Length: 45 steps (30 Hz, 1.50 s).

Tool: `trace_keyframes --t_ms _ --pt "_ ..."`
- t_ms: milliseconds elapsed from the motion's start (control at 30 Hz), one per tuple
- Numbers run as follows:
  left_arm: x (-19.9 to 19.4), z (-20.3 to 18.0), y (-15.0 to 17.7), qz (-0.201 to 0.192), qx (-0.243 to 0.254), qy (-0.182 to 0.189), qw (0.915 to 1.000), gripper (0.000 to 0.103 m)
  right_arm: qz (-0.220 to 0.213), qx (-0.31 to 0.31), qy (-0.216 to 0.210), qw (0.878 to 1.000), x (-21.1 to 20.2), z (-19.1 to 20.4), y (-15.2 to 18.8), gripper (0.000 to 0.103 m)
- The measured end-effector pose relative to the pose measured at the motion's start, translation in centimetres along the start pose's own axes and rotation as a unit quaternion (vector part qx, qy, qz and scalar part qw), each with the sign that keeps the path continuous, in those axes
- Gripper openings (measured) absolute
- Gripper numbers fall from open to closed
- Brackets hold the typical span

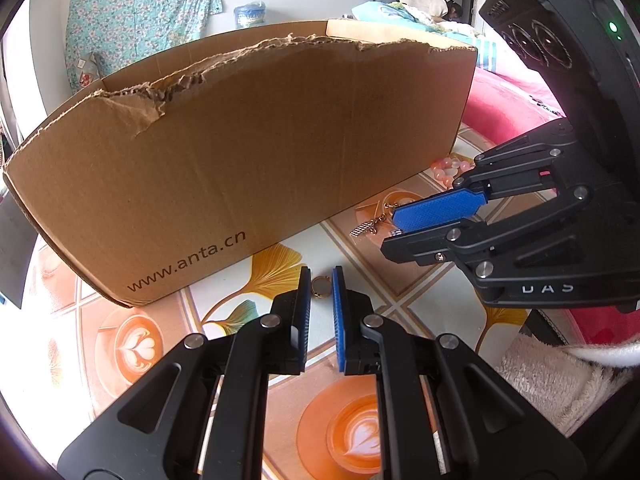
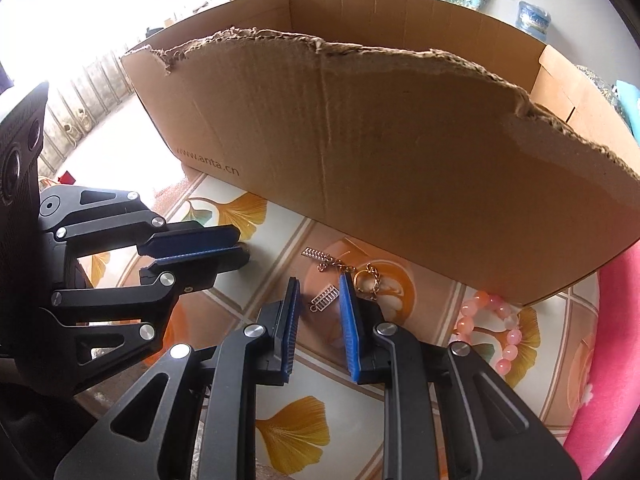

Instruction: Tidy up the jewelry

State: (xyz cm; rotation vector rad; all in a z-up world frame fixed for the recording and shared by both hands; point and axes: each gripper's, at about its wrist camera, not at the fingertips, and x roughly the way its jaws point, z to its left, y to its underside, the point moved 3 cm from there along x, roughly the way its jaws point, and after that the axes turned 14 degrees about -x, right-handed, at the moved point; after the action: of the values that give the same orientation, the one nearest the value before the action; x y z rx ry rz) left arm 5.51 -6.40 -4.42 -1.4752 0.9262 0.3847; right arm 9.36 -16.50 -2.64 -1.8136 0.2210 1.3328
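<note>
A torn brown cardboard box [image 1: 248, 152] stands on the patterned table and also shows in the right wrist view [image 2: 400, 152]. My left gripper [image 1: 321, 286] is open, its blue pads on either side of a gold ring [image 1: 321, 287] lying on the table. My right gripper [image 2: 320, 292] is open over a small silver abacus charm [image 2: 322, 298]; a gold chain with a second silver charm [image 2: 348, 270] lies just beyond. A pink bead bracelet [image 2: 490, 330] lies to its right. The right gripper [image 1: 404, 226] shows in the left view, the left gripper [image 2: 236, 246] in the right view.
The table has a cloth [image 1: 224, 312] printed with ginkgo leaves and latte cups. A pink cushion [image 2: 612, 360] lies at the right edge. A beige fluffy cloth [image 1: 560, 384] sits near the right of the left view. The box wall rises close behind the jewelry.
</note>
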Motion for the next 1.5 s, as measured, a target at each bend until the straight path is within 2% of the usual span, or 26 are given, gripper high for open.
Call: trace_keyframes --t_ms 100,200,500,733,1000,1100,1200,1300,1400,1500 --pt "0.0 0.0 0.0 0.000 -0.001 0.000 1.0000 0.009 0.000 -0.003 0.004 1.000 0.2 0.3 0.0 0.018" --pt "0.1 -0.1 -0.1 0.000 0.001 -0.002 1.0000 0.009 -0.002 -0.001 -0.002 1.000 0.7 0.9 -0.2 0.006" --pt "0.0 0.0 0.0 -0.001 -0.001 -0.001 1.0000 0.009 -0.019 0.031 -0.011 0.999 0.3 0.8 0.5 0.005" --pt "-0.4 0.3 0.1 0.002 -0.008 0.019 0.9998 0.009 -0.065 0.067 -0.017 0.995 -3.0 -0.7 0.4 0.005" --pt "-3.7 0.0 -1.0 -0.023 -0.012 0.051 0.9983 0.009 -0.139 0.066 -0.014 0.988 -8.0 -1.8 -1.5 0.005" --pt "-6.3 -0.4 -2.5 -0.050 -0.010 0.082 0.9953 0.009 -0.173 0.066 -0.021 0.982 -10.0 -2.6 -3.1 0.005" --pt "-9.2 -0.7 -5.4 -0.085 -0.013 0.121 0.9890 0.009 -0.198 0.066 -0.028 0.978 -11.8 -4.2 -4.5 0.005" --pt "-10.4 -1.1 -8.6 -0.101 -0.014 0.127 0.9867 0.009 -0.207 0.069 -0.035 0.975 -11.7 -5.9 -6.2 0.005" --pt "-8.4 -0.5 -12.0 -0.077 -0.028 0.104 0.9912 0.009 -0.180 0.075 -0.045 0.980 -9.9 -8.0 -7.8 0.005" --pt "-4.7 1.0 -14.5 -0.010 -0.062 0.079 0.9949 0.009 -0.138 0.091 -0.058 0.984 -7.3 -10.0 -8.8 0.005"
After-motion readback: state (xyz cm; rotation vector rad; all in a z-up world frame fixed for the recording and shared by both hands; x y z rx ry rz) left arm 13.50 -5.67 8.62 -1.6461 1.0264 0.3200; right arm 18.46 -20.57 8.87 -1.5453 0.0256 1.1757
